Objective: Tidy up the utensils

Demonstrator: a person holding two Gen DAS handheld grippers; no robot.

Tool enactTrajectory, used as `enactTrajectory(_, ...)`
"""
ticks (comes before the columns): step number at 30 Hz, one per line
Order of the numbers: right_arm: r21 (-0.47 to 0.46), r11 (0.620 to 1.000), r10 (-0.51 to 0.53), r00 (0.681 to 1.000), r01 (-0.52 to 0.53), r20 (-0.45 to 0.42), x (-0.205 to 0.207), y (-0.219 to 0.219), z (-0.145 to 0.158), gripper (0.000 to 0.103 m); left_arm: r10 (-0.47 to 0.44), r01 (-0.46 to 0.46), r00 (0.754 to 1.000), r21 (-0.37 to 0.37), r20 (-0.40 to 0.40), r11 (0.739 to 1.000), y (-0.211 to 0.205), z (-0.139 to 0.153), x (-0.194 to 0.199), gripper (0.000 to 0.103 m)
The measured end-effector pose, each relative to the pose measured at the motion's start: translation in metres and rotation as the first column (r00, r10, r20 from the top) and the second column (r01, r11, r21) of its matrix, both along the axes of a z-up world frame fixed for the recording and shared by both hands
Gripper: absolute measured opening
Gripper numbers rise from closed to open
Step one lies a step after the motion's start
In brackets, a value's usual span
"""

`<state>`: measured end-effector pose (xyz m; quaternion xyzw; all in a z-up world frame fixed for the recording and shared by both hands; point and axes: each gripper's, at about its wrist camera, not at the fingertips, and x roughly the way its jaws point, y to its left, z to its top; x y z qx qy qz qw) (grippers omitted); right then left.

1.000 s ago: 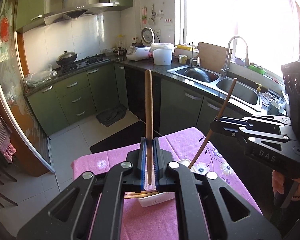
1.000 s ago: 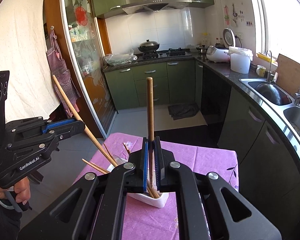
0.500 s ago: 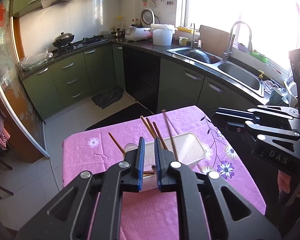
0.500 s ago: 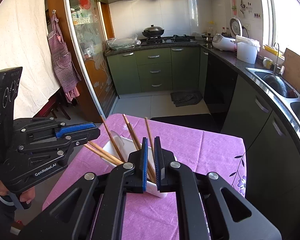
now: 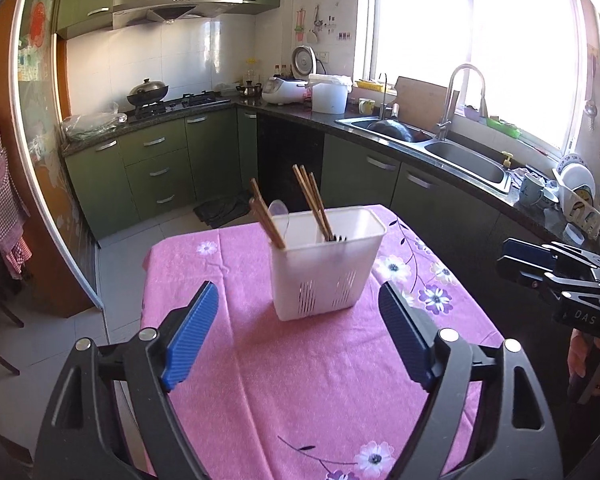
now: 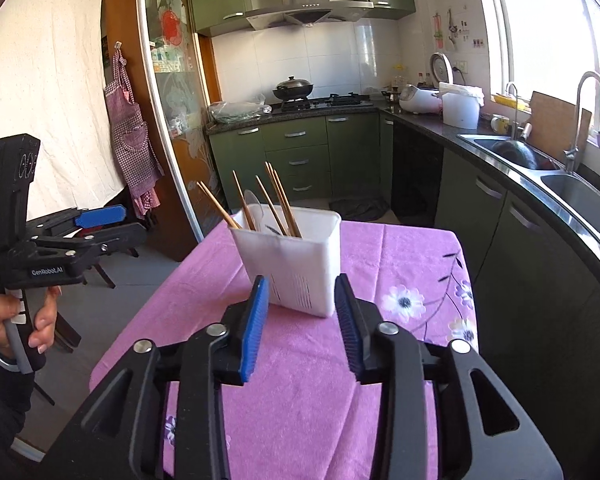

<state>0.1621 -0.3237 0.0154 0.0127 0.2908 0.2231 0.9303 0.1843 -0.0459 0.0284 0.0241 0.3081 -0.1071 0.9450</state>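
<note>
Releasing done | both jaws just opened, empty: left gripper [image 5: 298, 336] wide, right gripper [image 6: 302, 326] narrower | chopsticks [image 5: 314, 204] stood in holder [image 5: 326, 268] ahead of jaws

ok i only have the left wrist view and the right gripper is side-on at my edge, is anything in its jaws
observer: No. In the right wrist view the right gripper has nothing between its pads, and its jaws have just been opening.
operator: is it lined up with the holder
observer: Roughly. The white holder stands just beyond its fingertips. The holder's lower part shows through the gap, and it looks untouched.
operator: anything further off to my left
observer: A white sheet hangs to the left of the glass door.
</note>
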Motion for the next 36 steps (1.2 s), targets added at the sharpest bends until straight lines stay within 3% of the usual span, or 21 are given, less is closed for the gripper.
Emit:
enactTrajectory(5, -0.006, 0.999, -0.053, 0.997, 0.053, 0.056, -0.057, -0.017, -0.031, 0.089, 0.064, -0.064, 0.998, -0.024, 0.018, 0.998, 0.02, -0.028, -0.045, 0.081)
enactTrajectory(7, 0.0, 0.998, -0.065, 0.994, 0.065, 0.089, -0.077, -0.02, -0.034, 0.099, 0.077, -0.076, 0.997, -0.054, 0.014, 0.996, 0.029, -0.034, -0.06, 0.082)
enactTrajectory(15, 0.019, 0.999, -0.051, 0.987, 0.049, 0.154, -0.137, -0.025, -0.032, 0.099, 0.093, -0.09, 0.995, -0.064, 0.036, 0.994, 0.034, -0.035, -0.113, 0.09)
enactTrajectory(18, 0.027, 0.998, -0.068, 0.982, 0.064, 0.175, -0.158, -0.031, -0.025, 0.099, 0.08, -0.077, 0.995, -0.041, 0.054, 0.996, 0.028, -0.031, -0.133, 0.096)
enactTrajectory(21, 0.034, 0.997, -0.079, 0.976, 0.074, 0.201, -0.177, -0.039, -0.016, 0.099, 0.072, -0.072, 0.995, -0.011, 0.075, 0.997, 0.021, -0.028, -0.15, 0.096)
enactTrajectory(26, 0.048, 0.995, -0.095, 0.971, 0.086, 0.218, -0.201, -0.048, -0.006, 0.099, 0.06, -0.056, 0.996, -0.054, 0.07, 0.997, 0.023, -0.024, -0.165, 0.096)
enactTrajectory(36, 0.045, 0.997, -0.073, 0.976, 0.066, 0.206, -0.206, -0.047, -0.007, 0.099, 0.065, -0.061, 0.992, -0.047, 0.107, 0.997, 0.019, -0.018, -0.179, 0.096)
